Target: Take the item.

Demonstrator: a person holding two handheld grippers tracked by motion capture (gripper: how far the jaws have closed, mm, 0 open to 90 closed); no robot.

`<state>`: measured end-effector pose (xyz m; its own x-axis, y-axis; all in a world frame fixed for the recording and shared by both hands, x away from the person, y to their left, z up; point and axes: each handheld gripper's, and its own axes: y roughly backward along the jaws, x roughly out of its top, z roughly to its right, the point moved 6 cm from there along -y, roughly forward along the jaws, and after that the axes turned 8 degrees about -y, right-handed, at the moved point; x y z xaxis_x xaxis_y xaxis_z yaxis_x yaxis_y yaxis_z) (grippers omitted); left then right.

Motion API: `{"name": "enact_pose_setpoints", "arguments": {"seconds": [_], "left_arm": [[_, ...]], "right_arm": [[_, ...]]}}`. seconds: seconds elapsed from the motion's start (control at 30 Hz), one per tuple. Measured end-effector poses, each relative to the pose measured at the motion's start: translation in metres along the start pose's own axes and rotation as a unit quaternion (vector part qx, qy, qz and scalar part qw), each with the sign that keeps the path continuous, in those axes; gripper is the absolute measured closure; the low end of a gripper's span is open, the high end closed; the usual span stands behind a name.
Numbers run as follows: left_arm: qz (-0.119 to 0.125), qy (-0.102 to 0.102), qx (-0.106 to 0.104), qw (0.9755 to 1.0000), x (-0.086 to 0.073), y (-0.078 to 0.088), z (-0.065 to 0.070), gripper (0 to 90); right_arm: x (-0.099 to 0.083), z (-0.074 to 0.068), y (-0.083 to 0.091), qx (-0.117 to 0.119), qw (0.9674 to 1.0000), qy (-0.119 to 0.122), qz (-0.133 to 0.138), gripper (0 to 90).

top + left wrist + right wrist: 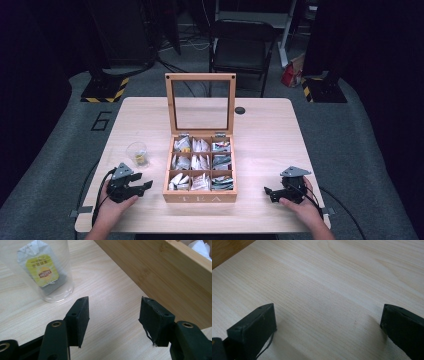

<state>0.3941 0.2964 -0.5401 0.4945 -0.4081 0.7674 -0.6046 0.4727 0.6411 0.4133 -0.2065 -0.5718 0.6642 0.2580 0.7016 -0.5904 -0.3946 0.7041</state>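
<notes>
— Clear plastic cup (137,153) at left, one tea bag (41,270) inside; probably kept near as place for bags. Left gripper (141,186) beside it, jaws wide, holding nothing.

— And middle?

— Wooden tea box (200,197), lid raised for reaching in; nine compartments, all filled. Then right gripper (270,194), resting well apart on table (265,135), jaws wide, also holding nothing.

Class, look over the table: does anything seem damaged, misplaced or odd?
Two things: a tea bag sits in the clear cup beside the tea box, not in its compartments, and the left gripper has a pad peeling at its edge.
</notes>
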Motion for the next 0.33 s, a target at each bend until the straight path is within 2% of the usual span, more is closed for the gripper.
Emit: {"name": "enact_pose_setpoints", "arguments": {"seconds": [0.1,0.33], "left_arm": [[-0.007,0.000,-0.002,1.0000,-0.0013,0.0002,-0.0012,40.9],[0.000,0.007,-0.001,1.0000,-0.0005,0.0030,-0.0045,40.9]], "right_arm": [[0.0000,0.0000,0.0000,0.000,1.0000,0.000,0.000,0.0],[0.0001,0.0001,0.0000,0.000,1.0000,0.000,0.001,0.0]]}}
